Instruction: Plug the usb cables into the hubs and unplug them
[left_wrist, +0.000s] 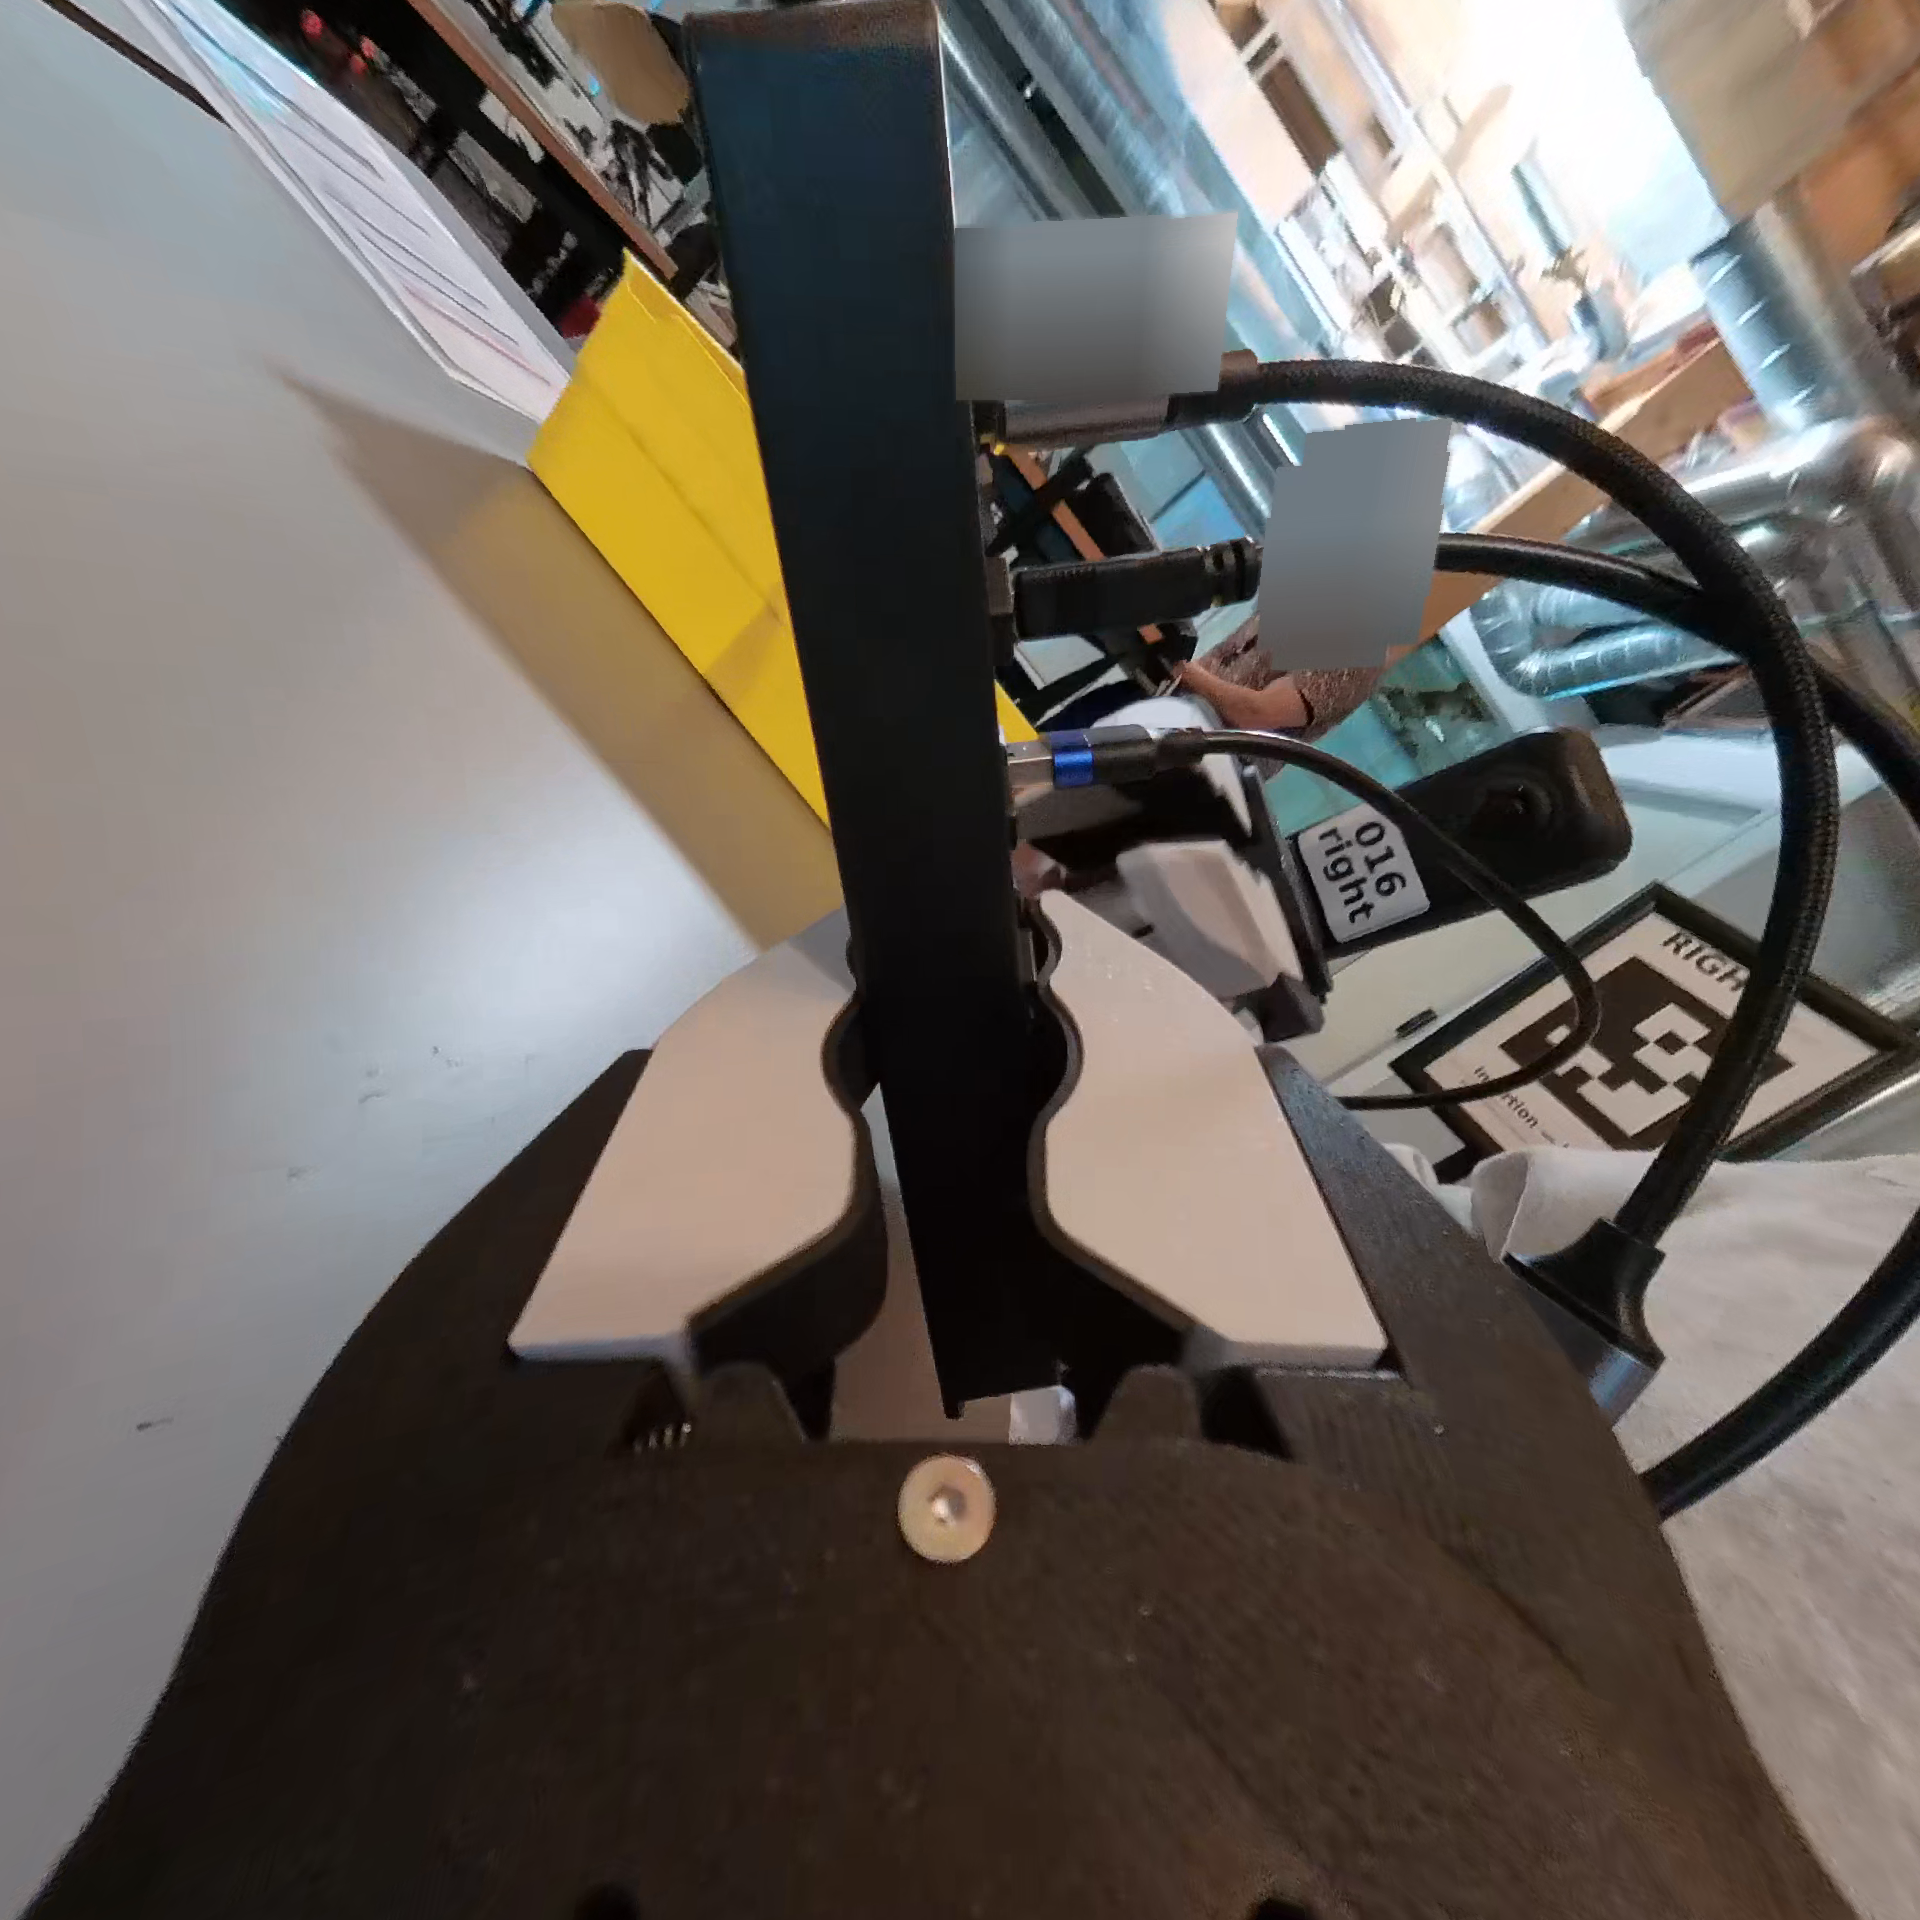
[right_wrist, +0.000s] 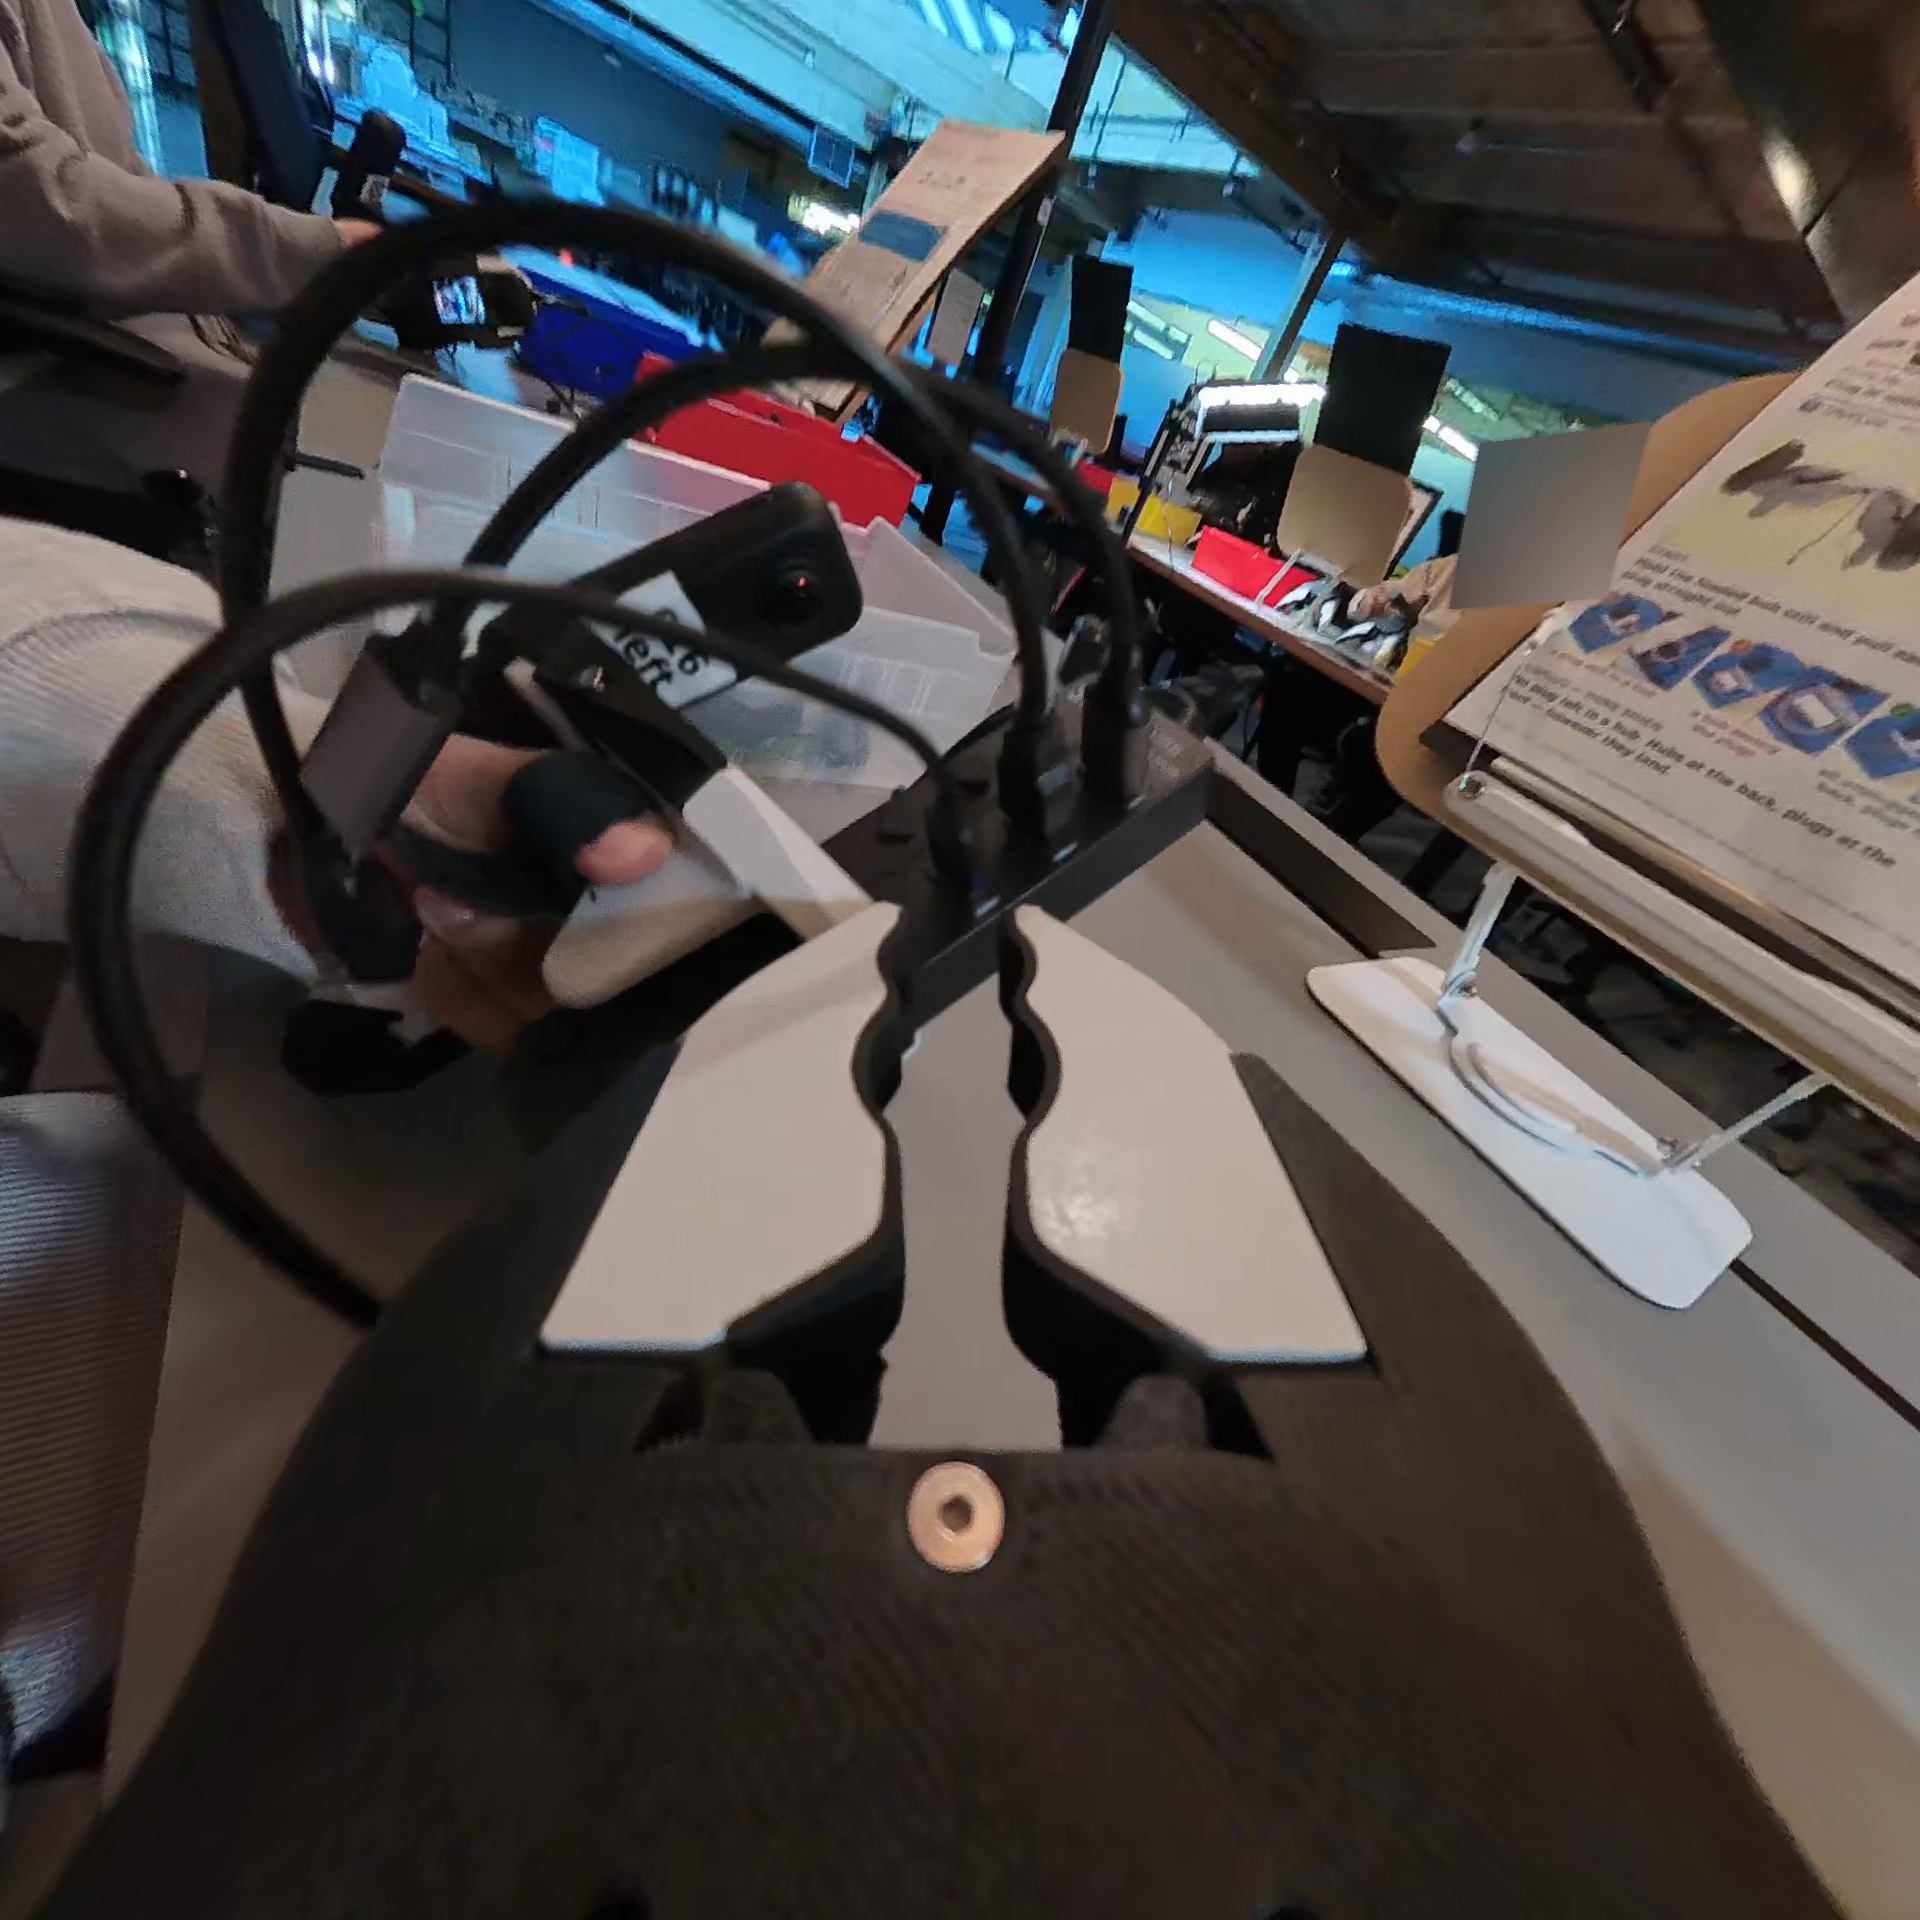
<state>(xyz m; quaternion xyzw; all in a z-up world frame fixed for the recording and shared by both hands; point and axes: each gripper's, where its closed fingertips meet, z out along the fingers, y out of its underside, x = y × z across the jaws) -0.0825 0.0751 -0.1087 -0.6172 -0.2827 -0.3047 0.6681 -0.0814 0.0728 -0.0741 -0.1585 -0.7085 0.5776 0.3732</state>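
My left gripper (left_wrist: 951, 997) is shut on the lower end of a long black USB hub (left_wrist: 852, 520) and holds it upright off the table. Three plugs sit in its right side: a grey plug (left_wrist: 1091, 416), a black plug (left_wrist: 1122, 597) and a blue-ringed plug (left_wrist: 1086, 758). Their black cables (left_wrist: 1766, 727) loop off to the right. My right gripper (right_wrist: 956, 935) has a narrow gap between its jaws, with its tips at the hub (right_wrist: 1101, 842) just below the blue-ringed plug. It also shows in the left wrist view (left_wrist: 1164, 862).
A yellow bin (left_wrist: 665, 436) and a paper sheet (left_wrist: 364, 187) lie left of the hub. A black-and-white marker board (left_wrist: 1662, 1039) and white cloth (left_wrist: 1766, 1351) lie on the right. An instruction sheet on a white stand (right_wrist: 1507, 1122) stands on the right; a clear box (right_wrist: 623, 520) sits behind. The tips of both grippers are at nearly the same place.
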